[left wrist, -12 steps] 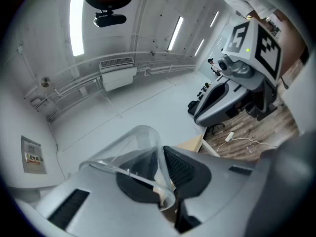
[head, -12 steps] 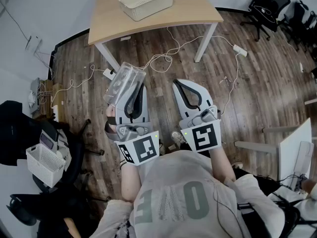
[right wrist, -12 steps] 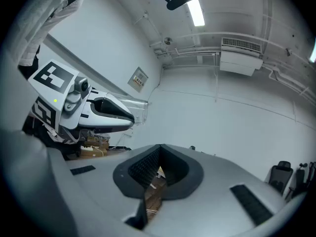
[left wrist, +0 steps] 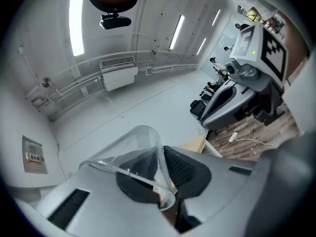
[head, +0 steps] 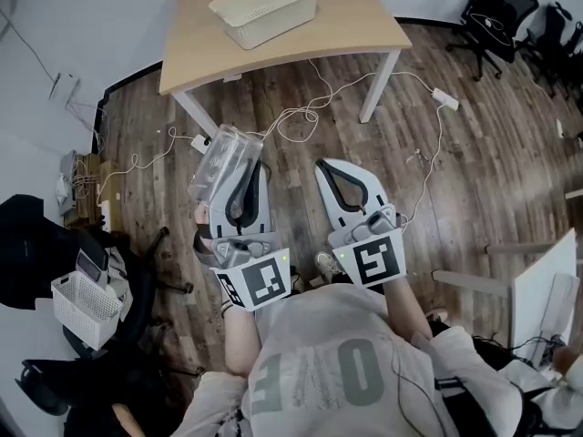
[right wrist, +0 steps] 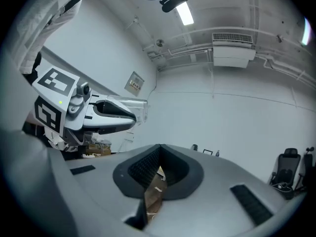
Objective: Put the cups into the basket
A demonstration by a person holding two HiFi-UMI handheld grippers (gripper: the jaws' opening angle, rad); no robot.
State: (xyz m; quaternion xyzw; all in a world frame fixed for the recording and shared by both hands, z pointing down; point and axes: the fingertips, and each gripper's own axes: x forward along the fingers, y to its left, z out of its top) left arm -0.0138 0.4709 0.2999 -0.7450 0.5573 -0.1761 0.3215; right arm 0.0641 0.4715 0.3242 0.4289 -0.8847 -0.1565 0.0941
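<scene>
A clear plastic cup (head: pixel 223 162) is pinched by its rim in my left gripper (head: pixel 239 173), held up in front of my chest and tilted to the left. In the left gripper view the cup (left wrist: pixel 129 152) sits between the dark pads with its wall pressed flat. My right gripper (head: pixel 346 173) is beside it, shut with nothing between its jaws (right wrist: pixel 157 171). The cream basket (head: pixel 265 8) stands on the wooden table (head: pixel 364 25) at the top of the head view, well ahead of both grippers.
White cables (head: pixel 310 107) and a power strip (head: pixel 443 99) lie on the wood floor under the table. A black chair and a white basket (head: pixel 80 306) are at the lower left. Office chairs (head: pixel 496 16) stand at the upper right.
Both grippers and the cup have shifted slightly toward me and to the left; the table and basket have risen a little in the head view.
</scene>
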